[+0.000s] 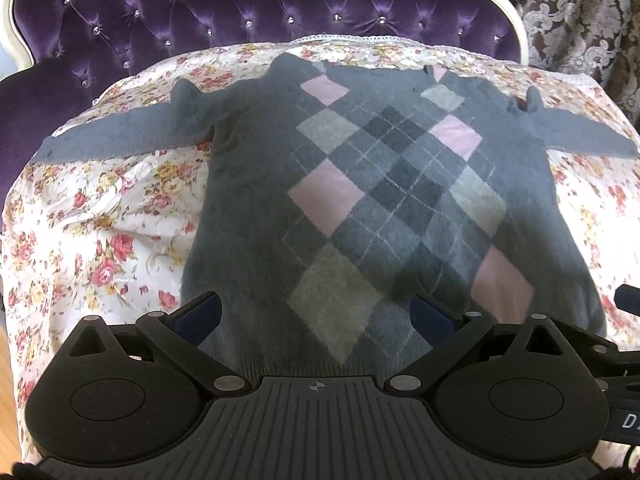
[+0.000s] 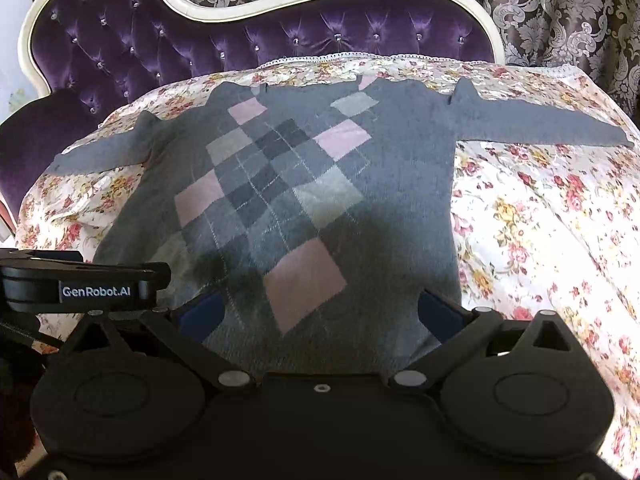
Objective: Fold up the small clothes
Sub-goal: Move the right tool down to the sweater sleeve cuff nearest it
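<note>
A small grey sweater [image 1: 248, 184] with a pink and grey diamond pattern lies flat on a floral cover, hem towards me, both sleeves spread out sideways. The right wrist view shows the same sweater [image 2: 400, 184]. My left gripper [image 1: 316, 316] hovers open over the hem, its blue-padded fingers [image 1: 200, 314] spread wide with nothing between them. My right gripper [image 2: 324, 312] is also open above the hem's right half, and it holds nothing. The left gripper's body [image 2: 80, 284] shows at the left edge of the right wrist view.
The floral cover [image 1: 100, 208] drapes over a purple tufted sofa [image 1: 160, 20] with a cream frame. Patterned curtains [image 2: 560, 12] hang behind. Bare cover lies on both sides of the sweater. A strip of wooden floor [image 1: 6, 360] shows at the far left.
</note>
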Available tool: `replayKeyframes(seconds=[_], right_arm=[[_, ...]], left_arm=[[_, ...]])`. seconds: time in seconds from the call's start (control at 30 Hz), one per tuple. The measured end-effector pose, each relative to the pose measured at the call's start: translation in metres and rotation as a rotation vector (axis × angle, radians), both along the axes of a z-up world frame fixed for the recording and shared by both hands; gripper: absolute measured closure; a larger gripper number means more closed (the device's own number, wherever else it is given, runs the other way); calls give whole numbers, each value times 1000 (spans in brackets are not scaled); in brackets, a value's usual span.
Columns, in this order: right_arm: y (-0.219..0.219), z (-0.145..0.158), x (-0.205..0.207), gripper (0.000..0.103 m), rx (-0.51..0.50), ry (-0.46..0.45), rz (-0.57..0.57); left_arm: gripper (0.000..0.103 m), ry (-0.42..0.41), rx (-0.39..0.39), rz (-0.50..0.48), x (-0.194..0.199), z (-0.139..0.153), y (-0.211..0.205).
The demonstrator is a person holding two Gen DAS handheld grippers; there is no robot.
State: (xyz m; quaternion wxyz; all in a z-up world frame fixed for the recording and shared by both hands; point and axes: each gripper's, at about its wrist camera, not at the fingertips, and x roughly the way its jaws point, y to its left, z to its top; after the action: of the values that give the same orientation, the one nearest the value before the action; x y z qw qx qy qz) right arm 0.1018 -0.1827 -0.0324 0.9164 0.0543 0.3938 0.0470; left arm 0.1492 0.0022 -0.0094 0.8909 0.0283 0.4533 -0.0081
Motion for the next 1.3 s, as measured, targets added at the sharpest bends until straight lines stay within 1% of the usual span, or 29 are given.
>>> replayKeyframes(seconds=[0.13,0.23,0.37,0.43,0.5,0.6,0.63,0.67,0.7,0.77,0.83,0.93,1.0,1.13,1.2,1.27,1.3], right_arm=[[-8,0,11,1,5,-8,-2],[-22,0,20,1,37,-24,-11],[-52,0,35,1,68,-65,-61],[-69,-1,42,1,75,-88,-89],[-88,-3,51,1,90,-114,-114],[-121,-11,69,1,117,-111,-152],[-131,-13,74,1,122,-109,-166],[-143,-15,80,1,128,-109,-189],[-153,-17,84,1,132,-109,-206],[-175,-21,97,1,138,-101,-230],[-196,-23,105,1,127,-102,-261],[-230,-25,120,1,123,-126,-319],[-252,-26,130,1,143,-135,-367],[-297,-31,151,13,171,-155,-455],[-319,-35,160,14,194,-161,-496],[-342,-41,168,18,218,-164,-549],[-352,-44,172,21,231,-161,-567]], left_arm=[[1,-22,-4,7,10,1,1],[1,-66,-9,7,15,1,1],[1,-159,3,-27,19,-5,-4],[1,-186,-2,-44,22,-8,-6],[2,-199,-26,-58,27,-13,-7],[3,-191,-70,-67,39,-17,-10],[11,-196,-78,-67,41,-17,-11],[14,-203,-83,-69,44,-17,-12],[15,-201,-83,-71,47,-17,-13],[15,-206,-74,-67,53,-15,-16],[15,-212,-48,-65,59,-15,-19],[15,-226,-24,-71,63,-15,-22],[15,-226,-11,-80,63,-18,-24],[15,-206,-10,-96,62,-30,-25],[15,-188,-4,-103,60,-38,-25],[15,-170,2,-103,59,-45,-25],[14,-154,3,-98,59,-49,-24]])
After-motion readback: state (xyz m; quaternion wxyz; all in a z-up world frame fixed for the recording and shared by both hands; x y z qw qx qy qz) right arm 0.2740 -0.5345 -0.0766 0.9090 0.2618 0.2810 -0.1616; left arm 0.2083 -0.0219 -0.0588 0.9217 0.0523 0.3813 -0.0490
